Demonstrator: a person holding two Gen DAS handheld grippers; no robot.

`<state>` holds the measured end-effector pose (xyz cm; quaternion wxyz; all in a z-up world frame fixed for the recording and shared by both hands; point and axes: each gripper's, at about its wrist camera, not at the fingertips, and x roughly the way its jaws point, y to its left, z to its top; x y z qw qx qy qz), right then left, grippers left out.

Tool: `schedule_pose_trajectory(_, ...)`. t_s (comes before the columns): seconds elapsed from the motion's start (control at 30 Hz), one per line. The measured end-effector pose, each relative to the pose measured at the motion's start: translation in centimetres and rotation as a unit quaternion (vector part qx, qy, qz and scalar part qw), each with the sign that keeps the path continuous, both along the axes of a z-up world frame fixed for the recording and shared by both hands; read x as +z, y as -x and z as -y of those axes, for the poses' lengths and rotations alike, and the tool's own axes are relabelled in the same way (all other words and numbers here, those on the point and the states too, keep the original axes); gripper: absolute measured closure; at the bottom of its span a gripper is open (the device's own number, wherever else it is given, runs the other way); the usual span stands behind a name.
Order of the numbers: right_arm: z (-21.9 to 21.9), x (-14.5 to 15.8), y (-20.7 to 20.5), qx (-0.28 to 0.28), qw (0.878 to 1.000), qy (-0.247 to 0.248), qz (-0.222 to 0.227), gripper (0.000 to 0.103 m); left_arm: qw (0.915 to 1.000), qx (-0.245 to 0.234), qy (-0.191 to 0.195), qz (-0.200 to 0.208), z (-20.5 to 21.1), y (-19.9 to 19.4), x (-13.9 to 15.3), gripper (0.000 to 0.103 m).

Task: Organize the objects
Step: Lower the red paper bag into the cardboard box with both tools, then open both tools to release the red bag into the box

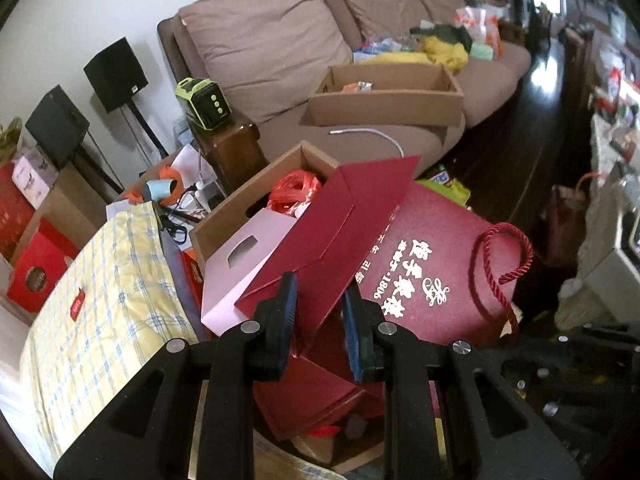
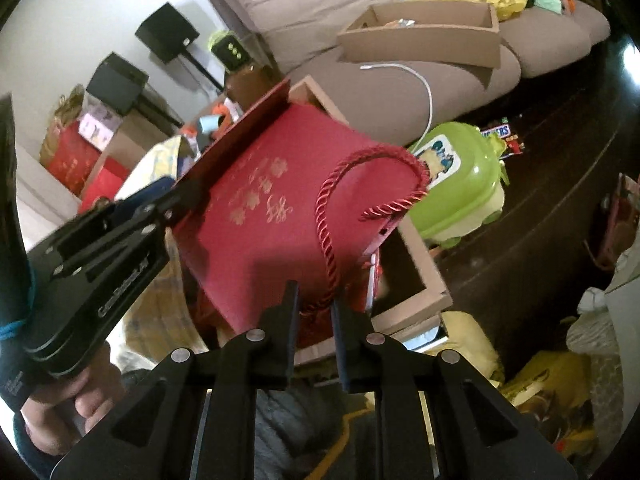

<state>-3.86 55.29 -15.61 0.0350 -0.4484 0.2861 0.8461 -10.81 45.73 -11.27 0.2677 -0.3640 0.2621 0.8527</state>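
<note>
Red paper gift bag (image 2: 276, 216) with gold lettering and twisted red cord handle (image 2: 332, 216): frame centre, lying tilted over an open brown cardboard box (image 2: 424, 280).

Left gripper (image 1: 320, 312): lower centre of its view, jaws narrowly parted, pinching a dark red card flap (image 1: 340, 216).

Right gripper (image 2: 314, 312): lower centre, jaws almost closed on the cord's lower end.

Green plastic toy (image 2: 460, 184): right of the bag, on dark floor.
</note>
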Motion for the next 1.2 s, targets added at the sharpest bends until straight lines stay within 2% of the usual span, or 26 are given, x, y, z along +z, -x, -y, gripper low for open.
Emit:
schedule_pose_trajectory(0.03, 0.3, -0.2, 0.2, 0.004, 1.0, -0.001, 0.004, 0.092, 1.0, -0.006, 0.004, 0.001, -0.1, 0.0, 0.0, 0.082)
schedule_pose_trajectory(0.27, 2.8, -1.4, 1.6, 0.05, 0.999, 0.004, 0.021, 0.092, 0.9994, -0.019, 0.027, -0.006, -0.7, -0.5, -0.9, 0.08)
schedule_pose_trajectory(0.47, 2.7, -3.1, 1.8, 0.051, 0.998, 0.013, 0.043, 0.092, 0.9989, -0.02, 0.042, -0.004, 0.2, -0.6, -1.6, 0.077)
schedule_pose_trajectory(0.67, 2.1, -3.3, 1.4, 0.045, 0.998, 0.021, 0.044, 0.091, 0.9996, 0.017, 0.022, 0.001, 2.7, 0.6, -0.1, 0.078)
schedule_pose_trajectory(0.9, 2.2, -3.7, 1.5, 0.036, 0.998, 0.021, 0.05, 0.091, 0.999, 0.041, 0.019, 0.003, 4.3, 2.0, 0.6, 0.077)
schedule_pose_trajectory(0.97, 2.3, -3.4, 1.4, 0.028, 0.998, 0.003, 0.052, 0.09, 0.9985, 0.052, 0.015, 0.008, 4.7, 2.1, 0.7, 0.054)
schedule_pose_trajectory(1.03, 2.4, -3.1, 1.3, 0.019, 0.998, -0.016, 0.049, 0.081, 0.9988, 0.048, -0.002, 0.01, 4.9, 1.7, 1.1, 0.043)
schedule_pose_trajectory(1.2, 1.7, -2.9, 0.8, -0.005, 0.998, -0.037, 0.05, 0.081, 0.9992, 0.035, -0.015, 0.011, 4.6, 1.1, 1.6, 0.039)
